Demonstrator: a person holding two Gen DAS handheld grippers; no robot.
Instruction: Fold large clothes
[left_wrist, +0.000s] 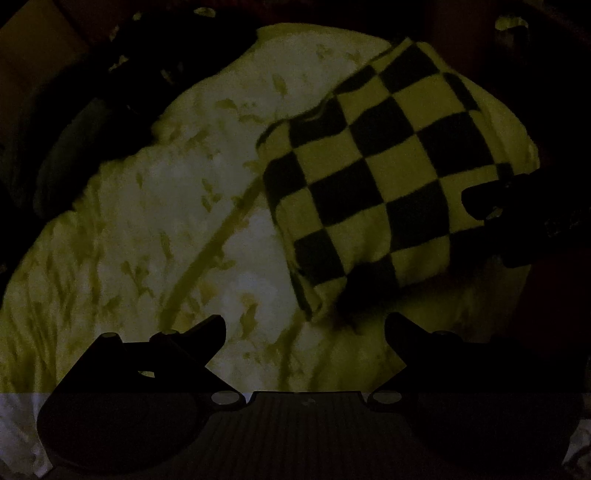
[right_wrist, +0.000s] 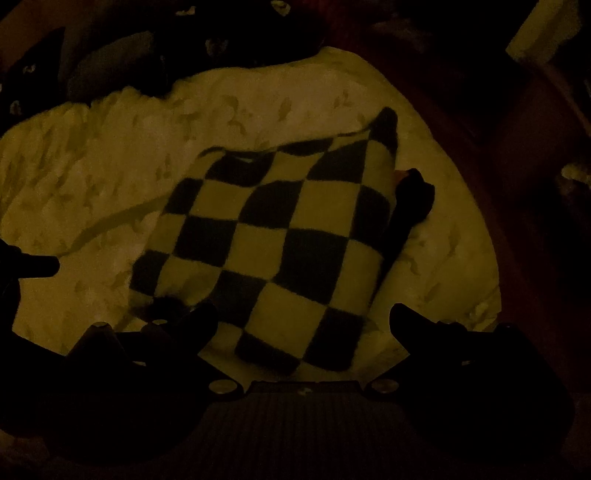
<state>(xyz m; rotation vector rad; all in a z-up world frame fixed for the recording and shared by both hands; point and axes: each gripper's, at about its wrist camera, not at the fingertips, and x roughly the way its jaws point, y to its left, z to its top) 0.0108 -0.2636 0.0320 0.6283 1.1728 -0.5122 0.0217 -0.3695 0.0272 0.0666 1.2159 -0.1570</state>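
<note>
A black-and-white checkered garment (left_wrist: 380, 173) lies folded into a rough rectangle on a pale patterned bedsheet (left_wrist: 147, 229). It also shows in the right wrist view (right_wrist: 273, 251). My left gripper (left_wrist: 304, 326) is open and empty, its fingers spread wide just short of the garment's near corner. My right gripper (right_wrist: 303, 319) is open and empty, its fingers standing apart over the garment's near edge. The right gripper also shows at the right edge of the left wrist view (left_wrist: 517, 206). The scene is very dim.
A dark heap of other things (right_wrist: 184, 55) lies at the far edge of the bed. A dark small object (right_wrist: 413, 195) sits beside the garment's right edge. The bedsheet (right_wrist: 92, 166) stretches to the left of the garment.
</note>
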